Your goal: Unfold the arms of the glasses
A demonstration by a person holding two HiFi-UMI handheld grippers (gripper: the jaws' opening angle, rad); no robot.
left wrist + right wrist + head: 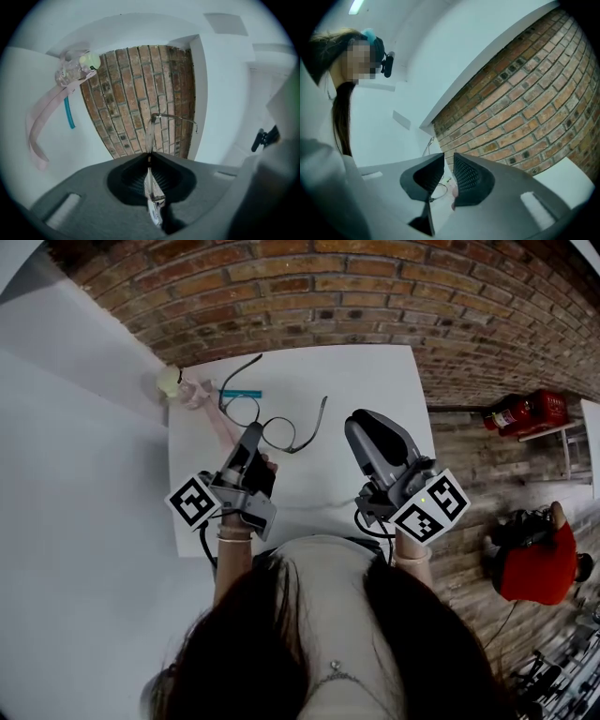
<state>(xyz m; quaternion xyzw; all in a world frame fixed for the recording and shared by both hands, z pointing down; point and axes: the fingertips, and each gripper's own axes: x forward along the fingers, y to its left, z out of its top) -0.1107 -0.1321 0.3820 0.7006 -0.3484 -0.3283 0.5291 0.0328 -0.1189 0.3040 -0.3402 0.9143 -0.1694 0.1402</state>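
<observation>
The thin dark-framed glasses (278,432) lie on the white table (375,381), with one arm (241,374) reaching toward the far edge and the other arm (317,423) angled out to the right. My left gripper (252,434) is shut on the frame by the near lens. Seen from the left gripper view, the glasses (150,133) rise edge-on out of the left gripper (150,154), an arm (176,117) sticking out to the right. My right gripper (360,420) hovers just right of the glasses, touching nothing. Its jaws stand a narrow gap apart, right gripper (448,157), holding nothing.
A pink strap with a clear, yellow-green knob (178,382) and a teal stick (241,393) lie at the table's far left corner. A brick wall (375,296) backs the table. On the floor to the right are a red extinguisher (525,413) and a person in red (539,563).
</observation>
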